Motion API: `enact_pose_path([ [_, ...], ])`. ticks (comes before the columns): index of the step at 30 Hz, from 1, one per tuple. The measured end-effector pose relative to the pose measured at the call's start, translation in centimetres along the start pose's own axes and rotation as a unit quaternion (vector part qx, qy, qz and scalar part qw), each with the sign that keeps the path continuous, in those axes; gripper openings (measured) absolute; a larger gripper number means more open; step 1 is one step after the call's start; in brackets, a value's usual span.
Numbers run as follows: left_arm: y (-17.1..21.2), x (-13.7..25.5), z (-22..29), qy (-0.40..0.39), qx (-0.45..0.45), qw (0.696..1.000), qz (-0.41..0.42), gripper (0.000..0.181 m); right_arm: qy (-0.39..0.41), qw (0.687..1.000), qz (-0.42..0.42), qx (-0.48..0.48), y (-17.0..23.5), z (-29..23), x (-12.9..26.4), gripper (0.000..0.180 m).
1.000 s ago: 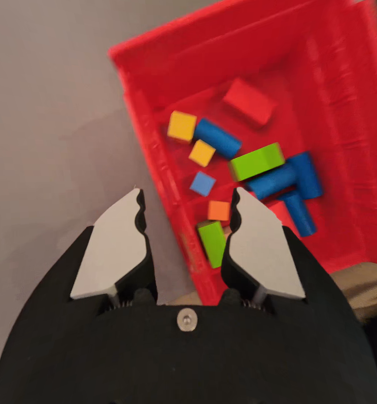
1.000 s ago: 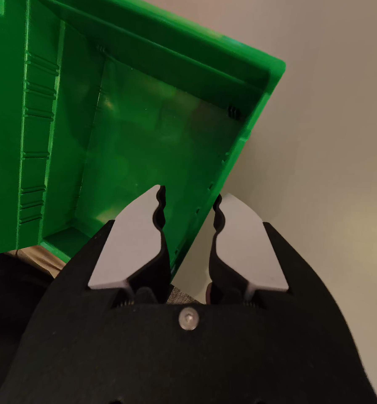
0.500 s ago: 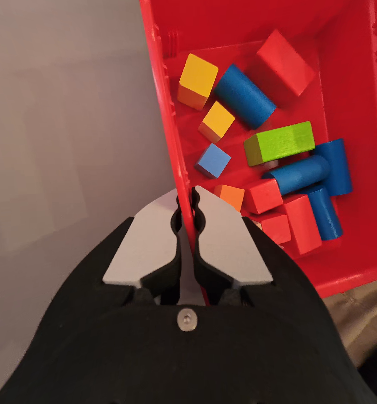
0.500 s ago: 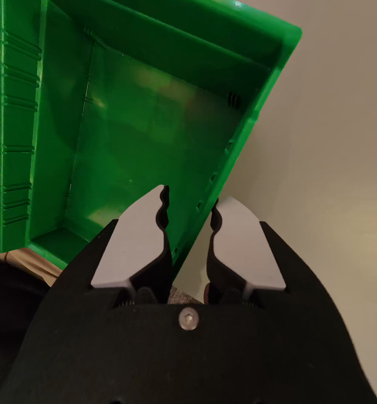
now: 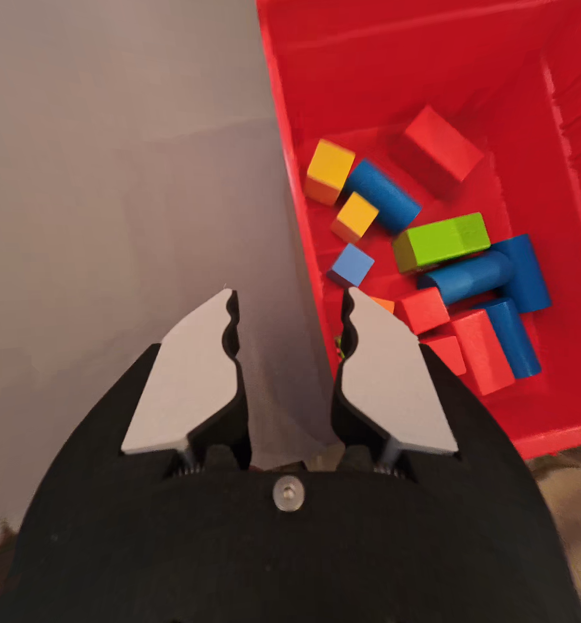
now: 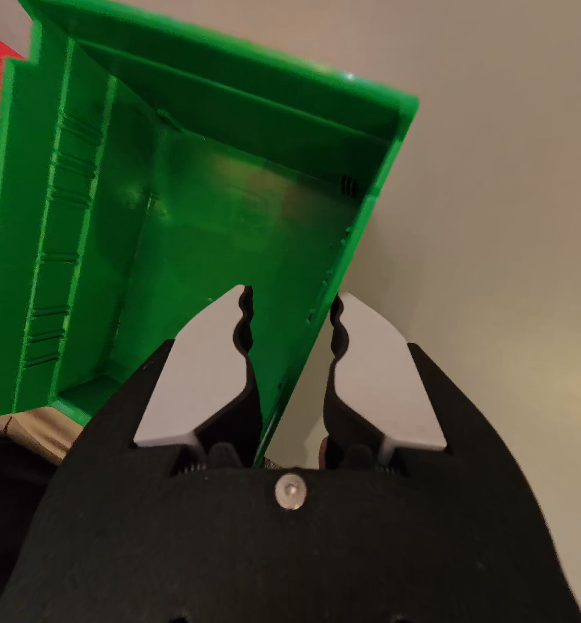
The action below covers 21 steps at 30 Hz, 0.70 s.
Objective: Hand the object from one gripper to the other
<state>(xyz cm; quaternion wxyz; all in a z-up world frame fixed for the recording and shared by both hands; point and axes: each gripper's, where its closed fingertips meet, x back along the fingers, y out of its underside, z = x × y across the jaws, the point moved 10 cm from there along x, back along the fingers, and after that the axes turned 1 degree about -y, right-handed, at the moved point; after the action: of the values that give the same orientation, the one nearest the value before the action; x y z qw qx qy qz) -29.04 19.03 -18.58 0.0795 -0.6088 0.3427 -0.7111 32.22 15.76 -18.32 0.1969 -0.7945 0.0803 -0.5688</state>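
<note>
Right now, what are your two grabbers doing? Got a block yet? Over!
Left gripper open, empty, beside red bin. Right gripper open, straddling green bin wall. Blocks, like the green block, unpicked. Nothing blocking.

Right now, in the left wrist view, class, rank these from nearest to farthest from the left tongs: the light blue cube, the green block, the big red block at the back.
1. Light blue cube: just beyond the right fingertip of the left tongs, near the red bin's left wall.
2. Green block: mid-bin, farther right.
3. Big red block: deepest in the bin.
</note>
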Motion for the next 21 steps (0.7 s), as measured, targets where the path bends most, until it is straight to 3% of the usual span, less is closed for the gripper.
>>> enact_pose_path([
  [1, -0.6, 1.0, 0.4, -0.005, -0.031, 0.999, 0.026, 0.058, 0.001, 1.000, 0.008, 0.002, -0.1, -0.1, 0.3, 0.045],
  [6, -3.0, 3.4, 5.5, 0.023, -0.235, 0.968, 0.079, 0.052, 0.009, 1.000, 0.018, 0.012, -0.3, -0.5, 0.7, 0.049],
  [12, -2.9, -1.3, 11.0, 0.027, -0.429, 0.903, -0.020, 0.051, 0.024, 0.999, 0.029, 0.029, -0.2, -1.0, 1.4, 0.046],
  [21, -2.9, -6.2, 11.5, 0.043, -0.471, 0.871, -0.132, 0.040, 0.023, 0.998, 0.052, 0.031, 0.1, -1.3, 2.9, 0.044],
])
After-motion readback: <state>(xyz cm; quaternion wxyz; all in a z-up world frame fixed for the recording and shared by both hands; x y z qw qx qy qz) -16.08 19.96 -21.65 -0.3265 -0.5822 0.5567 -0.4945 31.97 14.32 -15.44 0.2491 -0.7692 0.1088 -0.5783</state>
